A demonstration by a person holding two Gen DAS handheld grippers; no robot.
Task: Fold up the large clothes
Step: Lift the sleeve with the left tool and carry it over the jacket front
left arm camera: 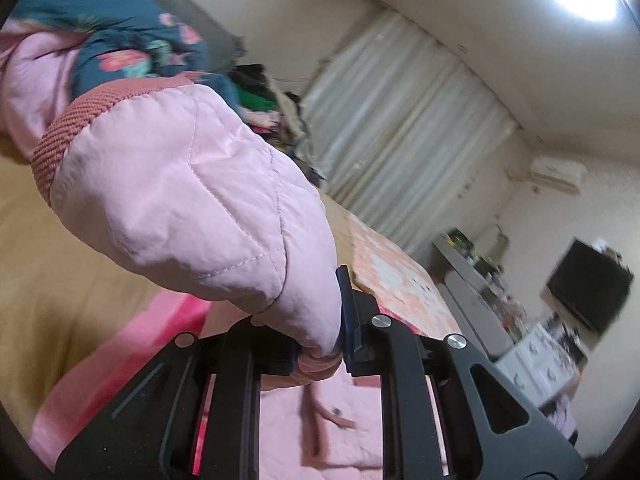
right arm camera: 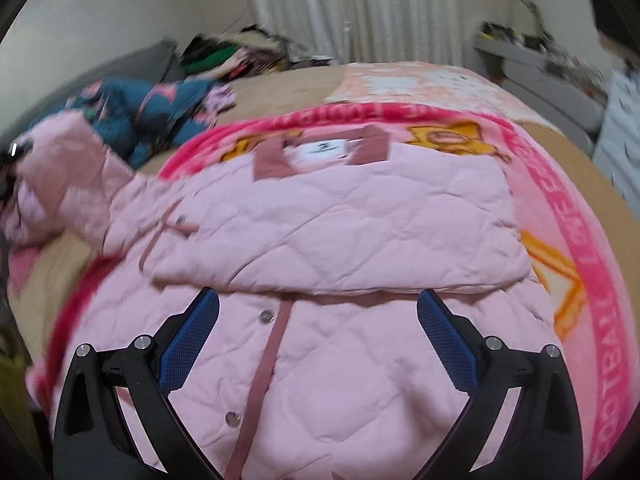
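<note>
Here the bed (right arm camera: pixel 280 80), under a tan cover, carries everything, and places below are told from it. Spread over its middle lies a hot-pink blanket (right arm camera: pixel 560 184) with orange cartoon figures; its border lettering reads "FOOTBALL" along the right edge, the remaining words too blurred to make out. On top of the blanket lies the pink quilted jacket (right arm camera: pixel 340 232), diamond-stitched, with dusty-rose ribbed trim at the collar, a dusty-rose placket and silver snap buttons down the front. One side panel is already folded across the chest. A white neck label (right arm camera: pixel 322 151) shows a small dark mark, unreadable. At the bed's left side a teal floral garment (right arm camera: pixel 160 108) is heaped. The left gripper (left arm camera: pixel 322 354) is clenched on the jacket's sleeve (left arm camera: pixel 192 200), lifted above the bed, ribbed cuff pointing away. The right gripper (right arm camera: pixel 318 320) hangs spread wide over the jacket's front, grasping nothing.
</note>
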